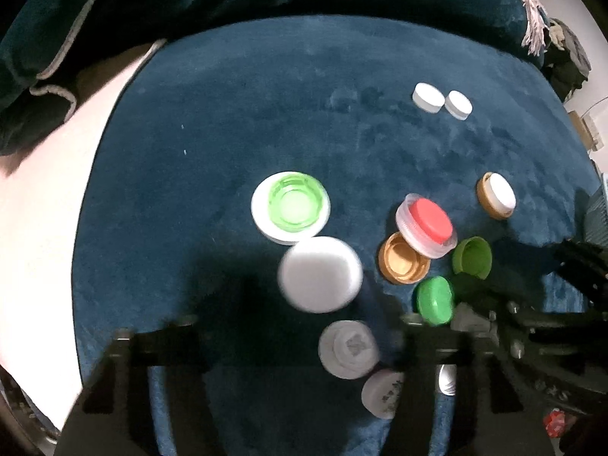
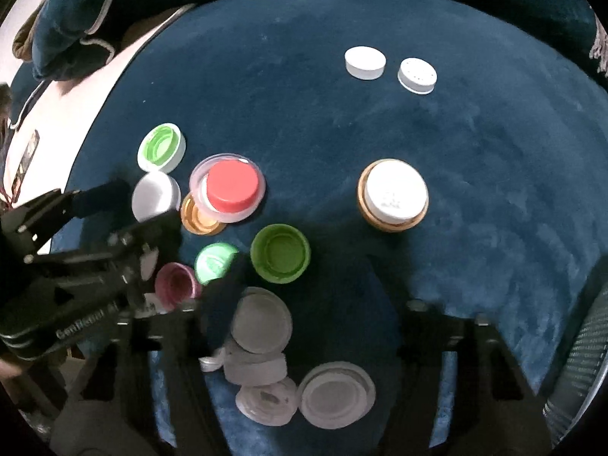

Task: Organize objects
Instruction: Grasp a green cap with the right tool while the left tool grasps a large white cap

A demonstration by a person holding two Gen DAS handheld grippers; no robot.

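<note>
Many bottle caps lie on a dark blue cloth (image 1: 266, 95). My left gripper (image 1: 298, 323) points down, open, over a white printed cap (image 1: 347, 349); a big blurred white cap (image 1: 320, 273) and a green-lined cap (image 1: 290, 207) lie just beyond it. My right gripper (image 2: 302, 311) is open above several grey-white caps (image 2: 262, 321), and none is pressed by its pads. Ahead of it are an upturned green cap (image 2: 280, 252), a red cap in a clear lid (image 2: 230, 186) leaning on a gold cap (image 2: 197, 218), and a white cap in a gold one (image 2: 393, 193).
Two white caps (image 2: 364, 62) (image 2: 417, 75) sit apart at the far side. A pink cap (image 2: 176, 283) and a bright green cap (image 2: 214, 262) lie by the left gripper's fingertip. The cloth's rounded edge (image 1: 114, 121) drops to a pale surface on the left. A mesh chair (image 2: 585, 361) stands on the right.
</note>
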